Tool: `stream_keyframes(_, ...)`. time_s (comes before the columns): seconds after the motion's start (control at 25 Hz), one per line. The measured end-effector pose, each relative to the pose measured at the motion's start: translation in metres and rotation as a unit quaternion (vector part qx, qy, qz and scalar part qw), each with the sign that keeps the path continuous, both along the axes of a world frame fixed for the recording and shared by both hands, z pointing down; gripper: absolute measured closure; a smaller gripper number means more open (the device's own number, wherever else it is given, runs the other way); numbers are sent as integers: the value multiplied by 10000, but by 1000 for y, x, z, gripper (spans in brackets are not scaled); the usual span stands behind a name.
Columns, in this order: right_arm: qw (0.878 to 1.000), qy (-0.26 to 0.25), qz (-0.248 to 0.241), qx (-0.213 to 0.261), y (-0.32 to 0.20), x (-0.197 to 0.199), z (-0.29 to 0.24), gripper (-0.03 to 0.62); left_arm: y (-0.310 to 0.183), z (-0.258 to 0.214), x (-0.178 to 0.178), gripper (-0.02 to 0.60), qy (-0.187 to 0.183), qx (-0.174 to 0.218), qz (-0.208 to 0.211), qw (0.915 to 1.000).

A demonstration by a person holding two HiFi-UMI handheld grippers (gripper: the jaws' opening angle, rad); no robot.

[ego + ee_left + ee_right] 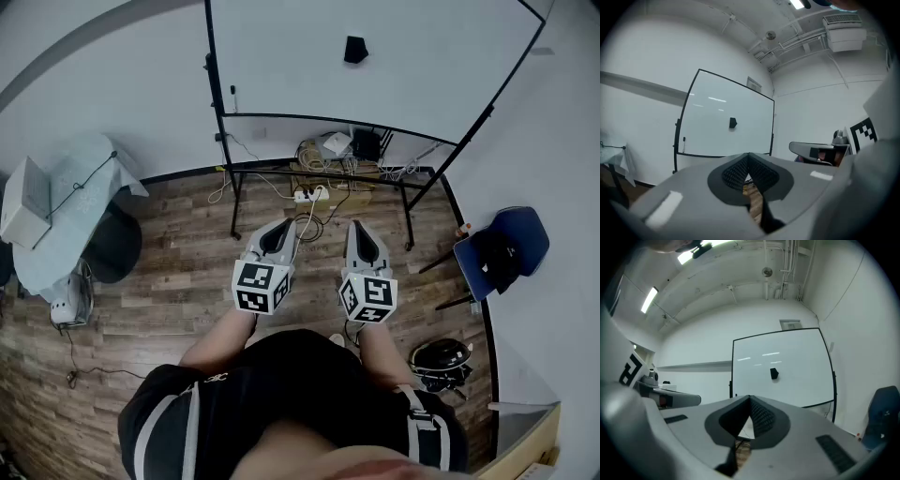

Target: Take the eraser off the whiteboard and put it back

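Black eraser on whiteboard; left gripper, right gripper: fingers pressed together, empty.

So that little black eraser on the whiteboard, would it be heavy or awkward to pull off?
Probably light: the eraser is small and clings to the upright whiteboard with nothing under it, so it is likely magnetic and may resist slightly before popping free. Its blocky shape looks stiff and unlikely to roll.

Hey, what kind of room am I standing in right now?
Probably an office or lab workroom. There is a large white whiteboard on a black stand with a small black eraser stuck on it. A blue chair and a white power strip sit on the wood-plank floor.
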State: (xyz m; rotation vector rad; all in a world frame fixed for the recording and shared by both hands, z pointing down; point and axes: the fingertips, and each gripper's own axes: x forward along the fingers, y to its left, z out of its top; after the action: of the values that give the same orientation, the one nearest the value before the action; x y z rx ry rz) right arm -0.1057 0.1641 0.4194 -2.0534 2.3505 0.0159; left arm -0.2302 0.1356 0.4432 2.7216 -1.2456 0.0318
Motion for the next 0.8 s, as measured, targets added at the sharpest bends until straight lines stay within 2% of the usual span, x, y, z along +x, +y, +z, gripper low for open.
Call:
stream_keyframes(0.44, 10000, -14, -72, 19, -15, 18, -2, 589, -13, -3, 26, 571, -131, 7, -2, 9999)
stream_keyframes(0.64, 9990, -192, -398, -113, -23, 27, 3, 589, -19, 2, 43, 571, -182, -137, -76, 9997)
stream_keyframes(0.8, 9984, -236, -489, -182, -27, 48, 6, 589, -25, 6, 64, 572, -225, -259, -170, 9993)
